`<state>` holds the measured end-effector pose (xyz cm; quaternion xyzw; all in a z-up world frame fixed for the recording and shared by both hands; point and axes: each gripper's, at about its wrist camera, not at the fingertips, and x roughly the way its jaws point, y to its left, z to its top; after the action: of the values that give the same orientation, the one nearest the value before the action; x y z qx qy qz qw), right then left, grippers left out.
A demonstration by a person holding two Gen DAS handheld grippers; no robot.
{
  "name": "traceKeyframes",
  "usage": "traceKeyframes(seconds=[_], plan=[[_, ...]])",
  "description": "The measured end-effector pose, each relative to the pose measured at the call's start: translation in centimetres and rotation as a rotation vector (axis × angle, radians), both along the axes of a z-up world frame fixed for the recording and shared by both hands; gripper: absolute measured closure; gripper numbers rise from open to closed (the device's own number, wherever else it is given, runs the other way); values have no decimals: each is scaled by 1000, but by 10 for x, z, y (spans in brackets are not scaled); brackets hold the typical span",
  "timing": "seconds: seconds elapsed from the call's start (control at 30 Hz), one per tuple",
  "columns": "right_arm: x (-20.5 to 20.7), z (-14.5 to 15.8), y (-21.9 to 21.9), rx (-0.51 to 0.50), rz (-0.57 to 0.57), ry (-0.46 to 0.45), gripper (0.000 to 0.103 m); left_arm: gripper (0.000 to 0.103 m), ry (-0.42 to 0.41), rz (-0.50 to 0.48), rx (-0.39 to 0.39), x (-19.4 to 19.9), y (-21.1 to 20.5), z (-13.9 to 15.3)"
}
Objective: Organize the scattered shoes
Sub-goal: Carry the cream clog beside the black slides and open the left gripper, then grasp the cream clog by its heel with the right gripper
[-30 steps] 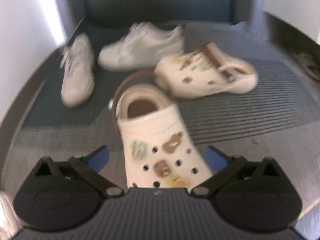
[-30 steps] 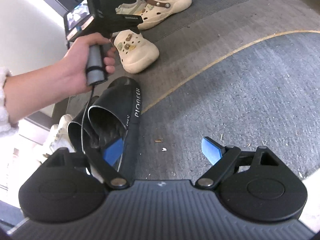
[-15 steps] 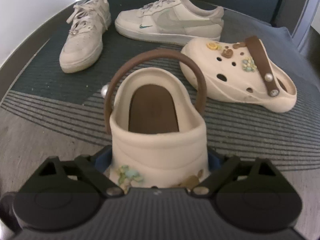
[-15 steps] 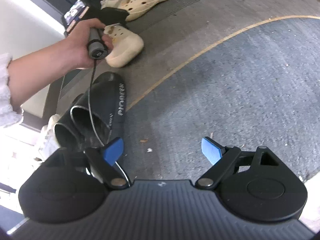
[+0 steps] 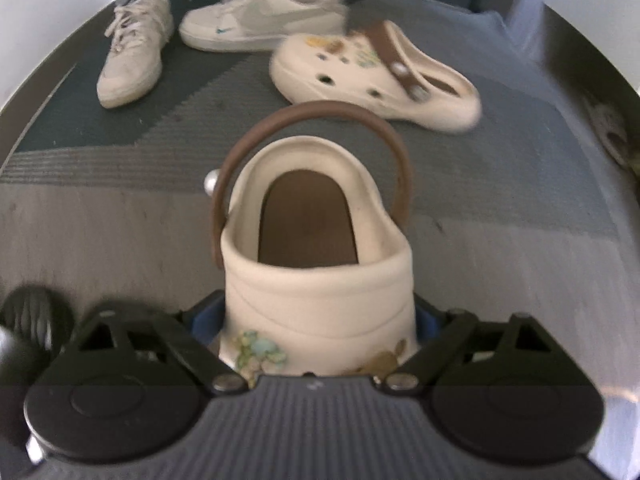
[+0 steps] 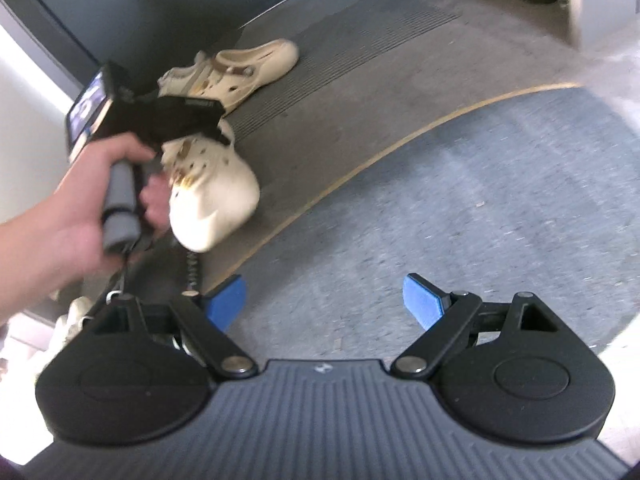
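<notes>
Left wrist view: a ribbed grey mat (image 5: 120, 168) spreads across the floor, and on its far part lie two white sneakers, the left sneaker (image 5: 134, 48) with its long axis running far to near and toe toward the camera, the right sneaker (image 5: 256, 16) lying crosswise with its toe to the left. Just right of them the second cream clog (image 5: 376, 80) rests on its sole, long axis slanting, toe to the far left, heel to the near right. Nearest, the held cream clog (image 5: 316, 264) runs straight away from the camera, toe down at the gripper, heel and brown strap far; its brown footbed is bare. The left gripper (image 5: 318, 320) grasps this clog, blue pads pressed on both sides of the toe end. In the right wrist view the hand (image 6: 76, 208) carries that gripper, with the clog's toe pointing near and right, over the mat's edge. The right gripper (image 6: 324, 306) stands spread over blue-grey carpet (image 6: 500, 200), with nothing between its pads.
</notes>
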<state>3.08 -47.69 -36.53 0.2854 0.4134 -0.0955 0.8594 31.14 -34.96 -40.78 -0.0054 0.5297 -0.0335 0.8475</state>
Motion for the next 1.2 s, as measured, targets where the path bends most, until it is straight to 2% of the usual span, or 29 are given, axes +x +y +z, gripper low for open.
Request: traceKeyframes(seconds=[0.2, 0.3, 0.43, 0.57, 0.63, 0.73, 0.93, 1.07, 1.2], plan=[[-26, -8, -16, -20, -61, 30, 15, 10, 36, -81, -12, -38, -27, -20], [-33, -12, -21, -31, -58, 43, 15, 9, 18, -109, 16, -46, -34, -29], [-32, -12, -28, -36, -65, 44, 15, 8, 4, -139, 10, -48, -30, -30], [-27, -7, -33, -67, -68, 18, 15, 7, 8, -174, 11, -55, -27, -17], [-26, -2, -31, -94, -82, -8, 15, 4, 1, -189, -3, -62, -21, -7], [-20, 3, -28, -116, -94, -47, 15, 3, -16, -242, -34, -75, -6, 8], [29, 14, -34, -102, -64, -78, 16, 3, -81, -298, -42, -103, 55, 38], [101, 21, -29, -78, 26, -86, 16, 2, -136, -314, -4, -130, 112, 51], [168, 29, -15, -153, 145, -54, 16, 2, -84, -260, -6, -137, 145, 51]])
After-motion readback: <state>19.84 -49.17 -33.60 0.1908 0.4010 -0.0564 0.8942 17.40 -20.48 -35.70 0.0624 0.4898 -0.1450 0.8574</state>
